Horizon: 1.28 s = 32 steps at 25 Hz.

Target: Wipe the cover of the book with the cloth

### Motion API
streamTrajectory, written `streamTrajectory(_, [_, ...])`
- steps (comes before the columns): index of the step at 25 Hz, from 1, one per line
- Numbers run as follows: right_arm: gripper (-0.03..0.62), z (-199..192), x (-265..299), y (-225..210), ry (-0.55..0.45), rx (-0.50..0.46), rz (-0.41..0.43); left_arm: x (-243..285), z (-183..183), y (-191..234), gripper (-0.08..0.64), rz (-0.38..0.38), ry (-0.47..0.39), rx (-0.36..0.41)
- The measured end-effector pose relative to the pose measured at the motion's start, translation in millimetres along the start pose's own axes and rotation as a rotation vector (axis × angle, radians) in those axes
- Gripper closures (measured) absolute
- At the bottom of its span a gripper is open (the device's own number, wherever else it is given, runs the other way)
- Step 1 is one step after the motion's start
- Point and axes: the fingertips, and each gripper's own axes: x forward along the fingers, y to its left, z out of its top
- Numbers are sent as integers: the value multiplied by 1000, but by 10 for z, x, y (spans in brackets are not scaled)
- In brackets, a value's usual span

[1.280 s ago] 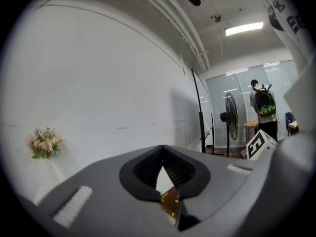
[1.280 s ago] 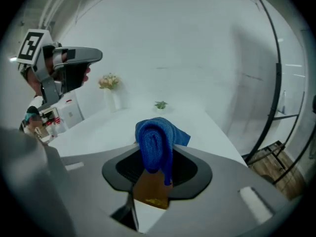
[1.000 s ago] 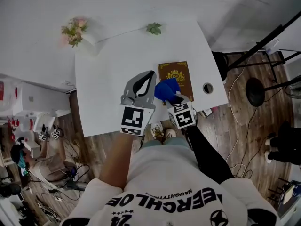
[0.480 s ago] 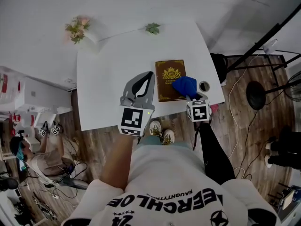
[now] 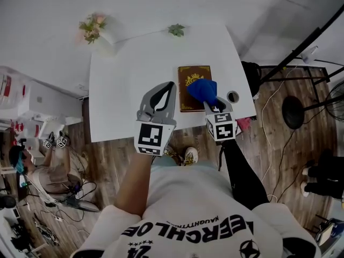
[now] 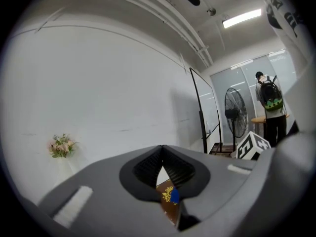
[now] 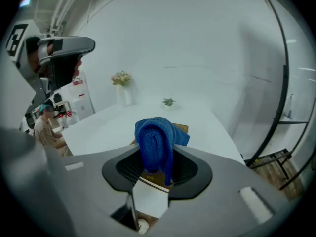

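Observation:
A brown book (image 5: 191, 88) with a gold emblem lies on the white table (image 5: 129, 90), near its front right corner. My right gripper (image 5: 207, 102) is shut on a bunched blue cloth (image 5: 203, 89), which rests over the right half of the cover. In the right gripper view the cloth (image 7: 155, 142) hangs down between the jaws, with the book (image 7: 180, 128) showing behind it. To the left of the book, my left gripper (image 5: 171, 85) hovers shut with nothing in it. Through its jaws, the left gripper view shows a sliver of the book (image 6: 167, 195) and the cloth (image 6: 175, 196).
A vase of flowers (image 5: 92, 27) and a small green plant (image 5: 176, 30) stand at the table's far edge. A round hole (image 5: 232, 97) sits by the right edge. Black stand legs (image 5: 293, 58) lie right; a person (image 5: 48, 171) sits on the floor left.
The right gripper swept the cloth from the book's near left to its right edge, then back onto the right half of the cover. The left gripper has stayed put.

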Motion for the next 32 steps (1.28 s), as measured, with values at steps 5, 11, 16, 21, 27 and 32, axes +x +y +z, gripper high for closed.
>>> streamTrajectory(5, [463,-14,233,642,58,-126,161,-155,3,47,502,25,4,4])
streamTrajectory(11, [465,-469,401,884,204,-200,246,-229,-61,121,502,40,18,2])
streamTrajectory(16, [465,-439,255,316,200,-126,111,-131,-68,79,502,24,19,-1])
streamTrajectory(21, [465,-605,67,-278,224,-21,-47,-21,-44,19,502,-2,9,1])
streamTrajectory(27, [465,-656,-69,-527,201,64,-106,66,-11,-24,502,-25,1,7])
streamTrajectory(32, [465,-284,-65,-54,49,-13,-5,71,5,-10,502,-26,1,9])
